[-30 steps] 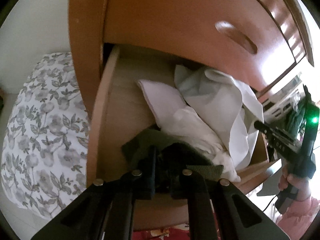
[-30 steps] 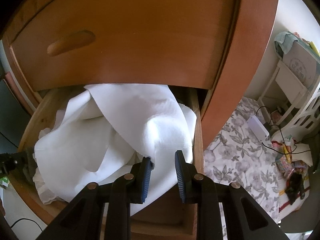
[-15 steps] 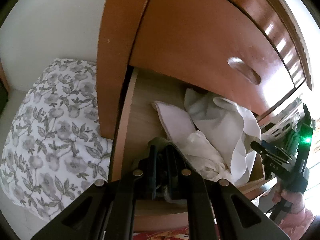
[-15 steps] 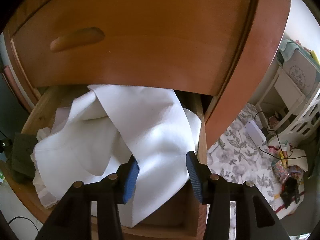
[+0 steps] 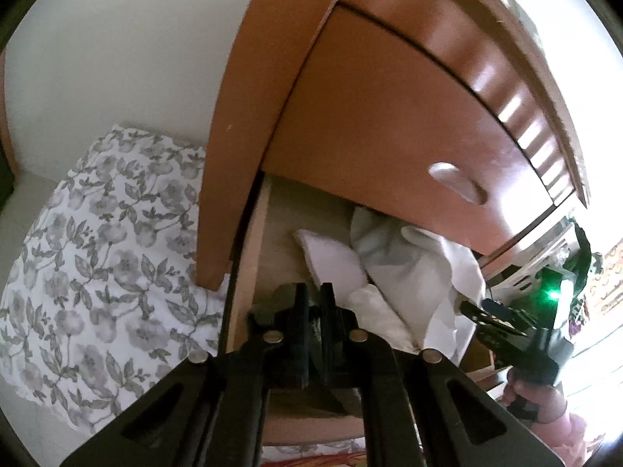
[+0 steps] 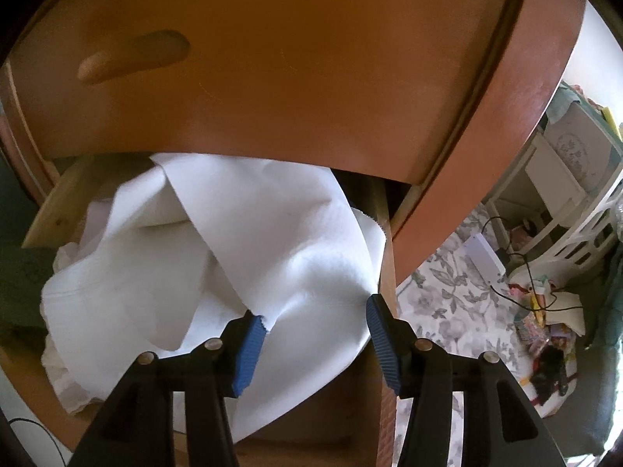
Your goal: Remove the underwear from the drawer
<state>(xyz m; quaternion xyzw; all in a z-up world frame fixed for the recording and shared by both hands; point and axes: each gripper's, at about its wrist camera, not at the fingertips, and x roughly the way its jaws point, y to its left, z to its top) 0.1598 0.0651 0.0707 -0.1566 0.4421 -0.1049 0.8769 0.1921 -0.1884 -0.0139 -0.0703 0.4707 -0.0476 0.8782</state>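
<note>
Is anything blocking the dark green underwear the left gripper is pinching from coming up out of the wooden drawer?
Nothing visible does. The left gripper is shut on the dark green underwear at the open wooden drawer's front left corner. The white cloths lie beside it, not over it, and the closed drawer front above sits farther back.

both wrist views look down, close — sharing the open drawer [image 5: 249, 284].

A home bedroom: a wooden dresser [image 6: 311, 78] with linens [image 6: 233, 253] in its open drawer [image 5: 249, 272], floral bedding [image 5: 97, 253], white shelves [image 6: 564, 163].
</note>
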